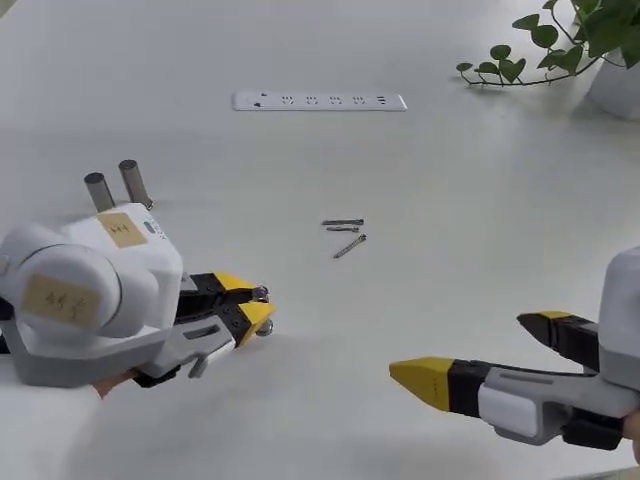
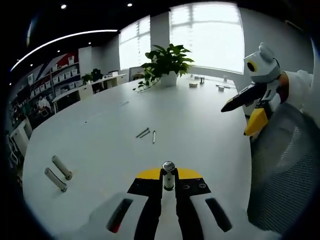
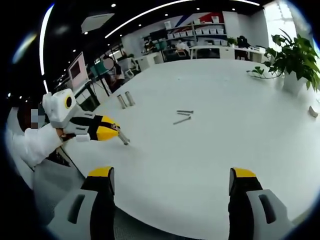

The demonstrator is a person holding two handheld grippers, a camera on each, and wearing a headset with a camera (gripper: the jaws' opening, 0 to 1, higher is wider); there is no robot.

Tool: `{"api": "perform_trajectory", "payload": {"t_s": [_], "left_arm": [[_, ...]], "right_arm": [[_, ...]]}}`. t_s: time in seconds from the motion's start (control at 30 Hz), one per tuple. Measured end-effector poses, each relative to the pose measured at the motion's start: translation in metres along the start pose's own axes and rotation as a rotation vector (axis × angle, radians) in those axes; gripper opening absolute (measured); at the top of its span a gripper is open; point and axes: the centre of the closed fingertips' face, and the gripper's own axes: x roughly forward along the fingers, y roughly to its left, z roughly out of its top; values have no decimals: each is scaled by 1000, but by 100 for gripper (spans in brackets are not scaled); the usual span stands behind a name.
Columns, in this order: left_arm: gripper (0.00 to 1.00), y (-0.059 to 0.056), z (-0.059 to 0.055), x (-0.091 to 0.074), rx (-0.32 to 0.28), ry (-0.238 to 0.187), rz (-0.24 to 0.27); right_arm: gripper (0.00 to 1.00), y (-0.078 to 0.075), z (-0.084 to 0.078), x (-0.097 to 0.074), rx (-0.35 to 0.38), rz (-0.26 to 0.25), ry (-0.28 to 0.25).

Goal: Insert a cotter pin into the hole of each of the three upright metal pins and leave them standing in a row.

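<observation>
In the head view, we are clamping a short grey metal pin (image 1: 262, 294) crosswise in the left tongs (image 1: 250, 300), to the near left of the three thin grey cotter pins (image 1: 345, 233). These are lying loose together on the white tabletop (image 1: 450, 180). The right tongs (image 1: 468, 348) are gaping wide and carrying nothing, to the near right of the cotter pins. Two grey upright metal pins (image 1: 132, 183) are standing side by side, well to the left of the cotter pins.

In the left gripper view, the left tongs (image 2: 169, 181) are pinching the metal pin (image 2: 168, 168), whose rounded end is poking out between the yellow tips. The cotter pins (image 2: 146, 133) are lying ahead. We cannot make out the pin's hole here.

In the right gripper view, the right tongs (image 3: 172, 175) are standing wide apart and pointing toward the cotter pins (image 3: 182, 116). The left tongs (image 3: 107, 131) and their gripped pin (image 3: 123, 140) are off to the left of them.

We are judging the step in hand to be fetching one cotter pin. To do it well, we are aiming for the slanted one lying slightly apart from the other two. We are planning to pinch it near its head so the legs run free, while holding the left tongs steady with the hole turned toward the right tongs.
</observation>
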Motion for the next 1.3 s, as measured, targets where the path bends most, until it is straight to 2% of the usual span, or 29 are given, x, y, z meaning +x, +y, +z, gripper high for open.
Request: {"api": "perform_trajectory", "payload": {"t_s": [0.23, 0.53, 0.67, 1.0, 1.3], "left_arm": [[5, -4, -7, 5, 30, 29, -3], [5, -6, -8, 8, 22, 32, 0], [6, -4, -8, 11, -6, 25, -1], [6, -6, -15, 13, 7, 50, -5], [6, -9, -13, 14, 20, 46, -12]], "right_arm": [[94, -2, 3, -1, 6, -11, -19], [95, -5, -3, -1, -10, -26, 2], [97, -6, -2, 1, -15, -33, -3], [97, -5, 0, 3, -12, -33, -14], [98, -7, -1, 3, -7, -34, -11]]}}
